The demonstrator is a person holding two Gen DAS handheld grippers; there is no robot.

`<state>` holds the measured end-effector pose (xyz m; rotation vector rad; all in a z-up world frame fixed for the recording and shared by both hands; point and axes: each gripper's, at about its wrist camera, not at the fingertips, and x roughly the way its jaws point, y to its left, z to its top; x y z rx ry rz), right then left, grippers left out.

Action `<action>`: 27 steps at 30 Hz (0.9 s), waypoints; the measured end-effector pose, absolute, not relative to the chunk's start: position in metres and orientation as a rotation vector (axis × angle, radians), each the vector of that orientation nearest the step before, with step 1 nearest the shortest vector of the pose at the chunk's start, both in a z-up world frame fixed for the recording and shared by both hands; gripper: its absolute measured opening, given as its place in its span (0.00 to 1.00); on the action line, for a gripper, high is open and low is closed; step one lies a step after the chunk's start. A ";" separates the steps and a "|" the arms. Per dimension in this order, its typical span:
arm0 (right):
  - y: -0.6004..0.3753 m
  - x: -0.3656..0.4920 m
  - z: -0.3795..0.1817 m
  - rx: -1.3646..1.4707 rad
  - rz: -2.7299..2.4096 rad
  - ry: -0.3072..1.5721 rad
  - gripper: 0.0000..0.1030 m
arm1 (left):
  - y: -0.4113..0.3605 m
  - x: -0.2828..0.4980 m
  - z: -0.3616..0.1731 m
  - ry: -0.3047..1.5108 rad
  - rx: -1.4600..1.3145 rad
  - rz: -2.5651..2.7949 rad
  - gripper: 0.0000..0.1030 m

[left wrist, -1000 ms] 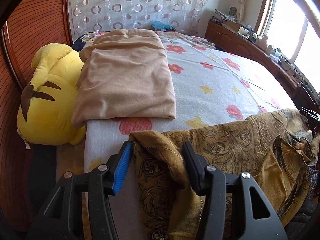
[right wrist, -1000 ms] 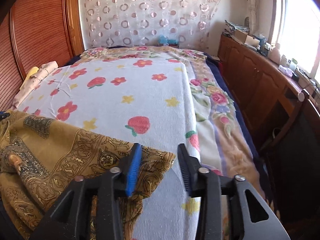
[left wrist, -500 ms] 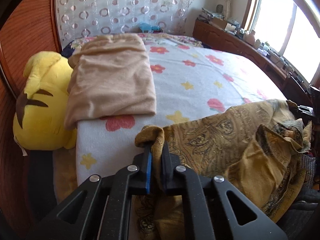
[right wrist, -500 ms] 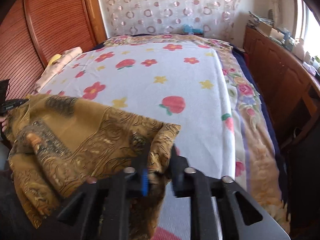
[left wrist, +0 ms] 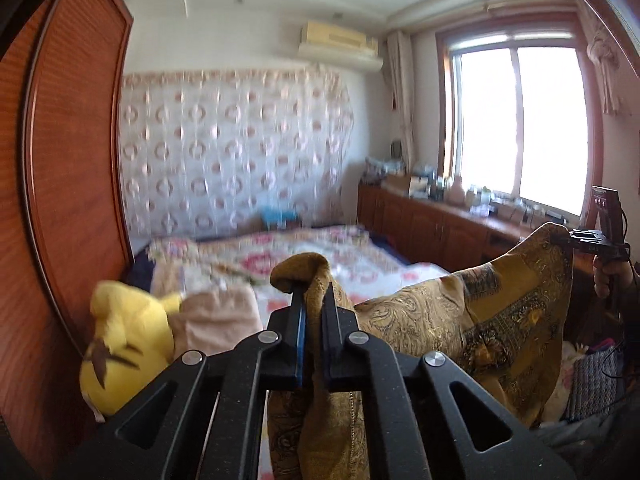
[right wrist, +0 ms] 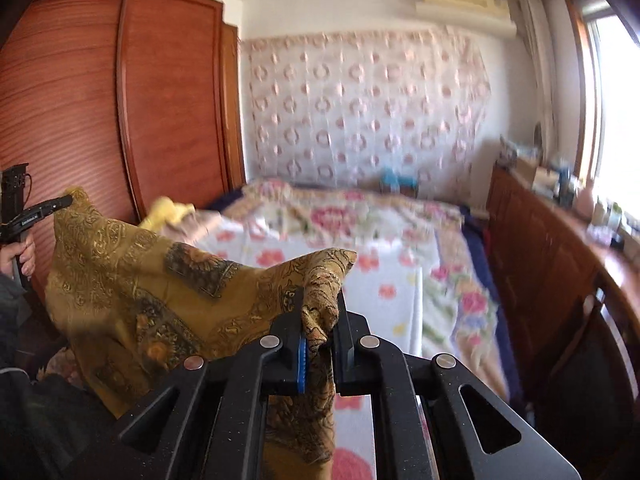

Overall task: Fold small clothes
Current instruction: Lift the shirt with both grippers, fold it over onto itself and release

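The left gripper [left wrist: 313, 300] is squeezed tight on one corner of the gold patterned cloth [left wrist: 460, 320]. The right gripper [right wrist: 320, 312] has just been closing and now pinches the other corner. The cloth hangs up in the air above the bed [right wrist: 400, 276], stretched between them, probably so it opens out flat and can be folded neatly.

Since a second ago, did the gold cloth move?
Yes. The gold cloth went up: it lay on the bed before, and now hangs above it, pinched by the left gripper and the right gripper.
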<state>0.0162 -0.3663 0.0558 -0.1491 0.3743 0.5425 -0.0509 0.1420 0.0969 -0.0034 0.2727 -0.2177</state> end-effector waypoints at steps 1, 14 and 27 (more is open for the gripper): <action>-0.367 0.009 0.071 -0.160 0.541 0.342 0.09 | 0.144 -0.056 0.113 0.233 -0.001 -0.219 0.06; -0.372 -0.064 0.256 -0.296 0.479 -0.037 0.08 | 0.169 -0.070 0.233 -0.021 0.055 -0.159 0.06; -0.296 0.086 0.224 -0.246 0.400 0.210 0.08 | 0.175 0.079 0.154 0.186 0.052 -0.054 0.06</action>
